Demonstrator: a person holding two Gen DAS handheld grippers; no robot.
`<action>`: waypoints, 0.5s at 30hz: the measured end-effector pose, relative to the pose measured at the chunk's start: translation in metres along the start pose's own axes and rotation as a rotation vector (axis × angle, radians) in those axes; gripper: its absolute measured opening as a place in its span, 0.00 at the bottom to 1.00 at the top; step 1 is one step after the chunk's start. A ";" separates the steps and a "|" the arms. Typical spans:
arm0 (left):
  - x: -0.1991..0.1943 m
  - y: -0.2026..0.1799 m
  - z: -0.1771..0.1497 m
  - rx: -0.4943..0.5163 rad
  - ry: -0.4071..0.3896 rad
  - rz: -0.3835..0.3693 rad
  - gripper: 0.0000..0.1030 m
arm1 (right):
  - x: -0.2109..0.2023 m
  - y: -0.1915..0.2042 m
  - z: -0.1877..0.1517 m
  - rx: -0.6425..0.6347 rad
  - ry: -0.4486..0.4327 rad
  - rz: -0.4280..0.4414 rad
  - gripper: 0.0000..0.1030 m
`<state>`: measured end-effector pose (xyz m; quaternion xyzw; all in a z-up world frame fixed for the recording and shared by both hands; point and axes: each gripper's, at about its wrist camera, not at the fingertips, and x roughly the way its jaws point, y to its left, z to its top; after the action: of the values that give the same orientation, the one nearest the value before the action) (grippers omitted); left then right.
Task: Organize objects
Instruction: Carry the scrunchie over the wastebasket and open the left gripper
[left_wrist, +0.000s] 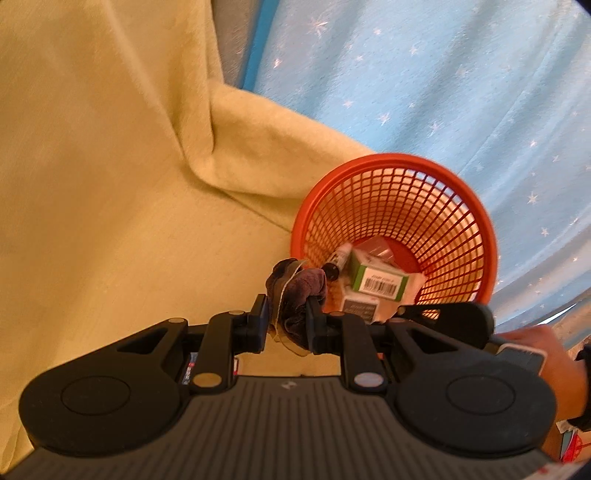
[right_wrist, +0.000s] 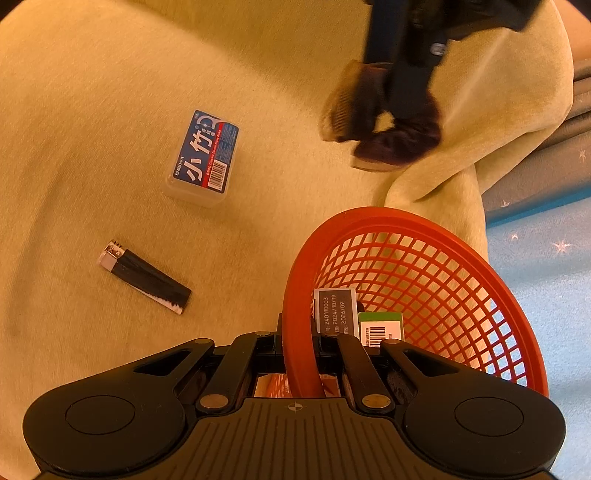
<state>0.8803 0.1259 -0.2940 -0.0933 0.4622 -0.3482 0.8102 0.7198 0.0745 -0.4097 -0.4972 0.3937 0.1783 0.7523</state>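
A dark scrunchie is carried toward an orange mesh basket while the other hand-held gripper steadies the basket's rim.

Left wrist view: the left hand-held gripper (left_wrist: 287, 320) is clamped on a dark velvet scrunchie (left_wrist: 297, 293) just beside the orange mesh basket (left_wrist: 480, 221), probably for dropping in; inside lie a green barcoded box (left_wrist: 376, 278) and a small bottle (left_wrist: 337, 263). Right wrist view: the right hand-held gripper (right_wrist: 300, 343) pinches the basket rim, likely bracing it. On the yellow blanket (right_wrist: 92, 110) lie a blue floss-pick case (right_wrist: 205, 157) marked "小竹" and a black lighter (right_wrist: 146, 277); a grey box (right_wrist: 335, 311) reads "2024/10/19".
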 end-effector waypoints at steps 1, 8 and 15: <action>-0.001 -0.002 0.002 0.004 -0.003 -0.006 0.16 | 0.000 0.000 0.000 0.000 0.000 0.000 0.02; -0.004 -0.016 0.017 0.028 -0.018 -0.050 0.16 | 0.000 0.000 0.000 0.003 0.000 0.001 0.02; 0.000 -0.031 0.031 0.047 -0.031 -0.094 0.16 | 0.000 0.000 0.000 0.004 -0.001 0.002 0.02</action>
<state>0.8909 0.0981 -0.2621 -0.1012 0.4365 -0.3953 0.8018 0.7200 0.0746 -0.4093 -0.4951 0.3942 0.1785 0.7534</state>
